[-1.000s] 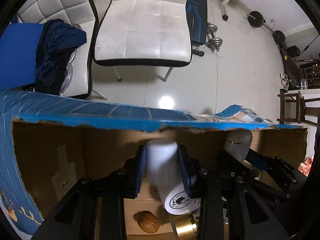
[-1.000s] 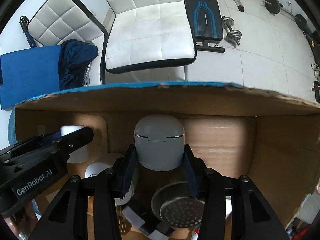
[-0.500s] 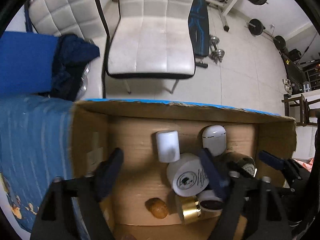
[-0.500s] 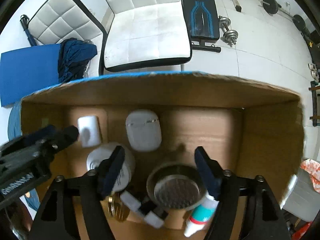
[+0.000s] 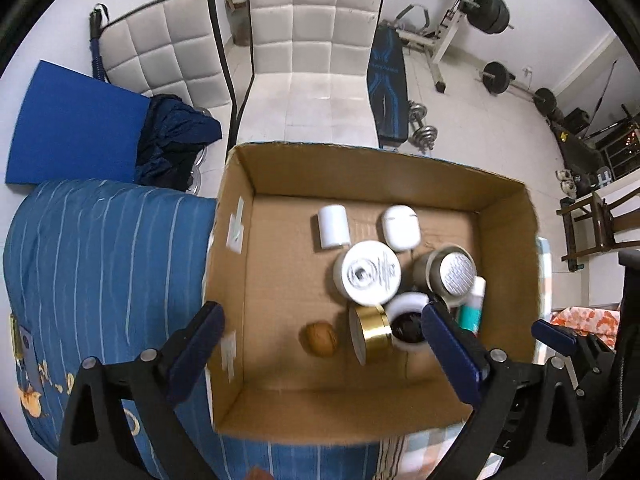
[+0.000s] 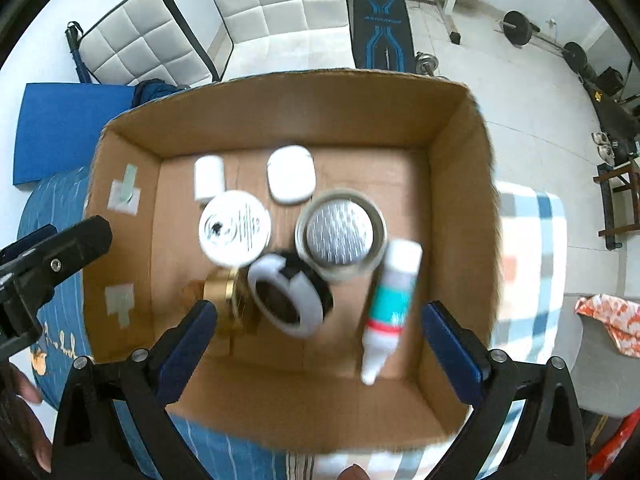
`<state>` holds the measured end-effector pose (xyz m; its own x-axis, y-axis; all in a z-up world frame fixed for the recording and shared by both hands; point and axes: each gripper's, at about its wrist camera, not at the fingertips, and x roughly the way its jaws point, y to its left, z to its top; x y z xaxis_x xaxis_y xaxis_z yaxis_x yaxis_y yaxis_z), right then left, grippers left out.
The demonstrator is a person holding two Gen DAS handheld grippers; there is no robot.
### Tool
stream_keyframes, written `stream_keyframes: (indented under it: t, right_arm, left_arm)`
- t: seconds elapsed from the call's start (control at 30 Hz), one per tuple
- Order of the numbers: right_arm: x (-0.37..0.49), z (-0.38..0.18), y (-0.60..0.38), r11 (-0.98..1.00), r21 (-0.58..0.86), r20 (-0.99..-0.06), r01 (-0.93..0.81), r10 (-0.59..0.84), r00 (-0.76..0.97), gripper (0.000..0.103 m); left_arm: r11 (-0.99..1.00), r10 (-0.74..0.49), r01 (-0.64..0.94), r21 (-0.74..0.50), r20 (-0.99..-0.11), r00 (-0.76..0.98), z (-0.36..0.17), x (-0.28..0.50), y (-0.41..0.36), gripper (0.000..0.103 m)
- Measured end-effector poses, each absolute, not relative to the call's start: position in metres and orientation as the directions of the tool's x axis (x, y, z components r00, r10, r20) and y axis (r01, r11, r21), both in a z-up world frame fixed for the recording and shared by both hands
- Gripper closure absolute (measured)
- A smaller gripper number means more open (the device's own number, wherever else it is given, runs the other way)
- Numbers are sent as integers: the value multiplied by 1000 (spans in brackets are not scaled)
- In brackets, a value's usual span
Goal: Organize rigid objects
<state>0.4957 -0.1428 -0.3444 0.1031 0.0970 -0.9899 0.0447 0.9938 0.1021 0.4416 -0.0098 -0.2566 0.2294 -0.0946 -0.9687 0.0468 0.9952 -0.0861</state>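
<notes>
Cardboard box (image 5: pixel 240 240), open-topped, sitting on a blue striped cloth (image 5: pixel 100 260); I look almost straight down into it from both grippers.

Left gripper (image 5: pixel 320 324): released, its jaws having just swung wide, nothing between the pads. Just past its left finger, the box's left wall with tape patches. Between its fingers, near the tips: a walnut (image 5: pixel 319 338) and a gold-sided tin (image 5: pixel 370 334) lying on edge, just beside each other. Farther out from the tips: a small white cylinder (image 5: pixel 333 226) lying flat, and a white round jar (image 5: pixel 367 278) touching it.

Right gripper (image 6: pixel 320 316): likewise let go, jaws just opened to full spread, empty. From its left finger outward: the gold-sided tin, partly hidden, then a black-and-white ring-shaped item (image 6: pixel 288 294) between the fingers, blurred. Beyond that, a white rounded case (image 6: pixel 291 174) near the far wall and a metal container (image 6: pixel 340 234) with a perforated silver top, just beside the ring. Close to its right finger: a white tube (image 6: pixel 390 300) with teal and red bands, leaning against the metal container, cap end toward me.

Left edge of the right view: the left gripper's black body, and part of my hand (image 6: pixel 24 420) below it.
</notes>
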Motion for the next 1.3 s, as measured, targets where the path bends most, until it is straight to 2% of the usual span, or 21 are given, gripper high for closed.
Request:
stream_keyframes:
  t: [0.33,0.6,0.93,1.3]
  right_arm:
    - [411,-260,-153,995,88,-962,48,72,263,0]
    - [340,-194,-169,989,133,-934,63,104,342,0]
    - [261,-132,-183,987,154,-902,49,120,414,0]
    - [196,-80,-177,988,150,-872,17,125,474,0]
  left_arm:
    - [998,-57,57,-37,-915,400,-179,355,-10,2]
    - [997,-55,68,-27,-890,453,-133,285,-10,2]
    - [996,-81,71,-52,-858,507,-80,222,-7,2]
    - [995,-75,103,-18,-806,587,-31,171,-14,1]
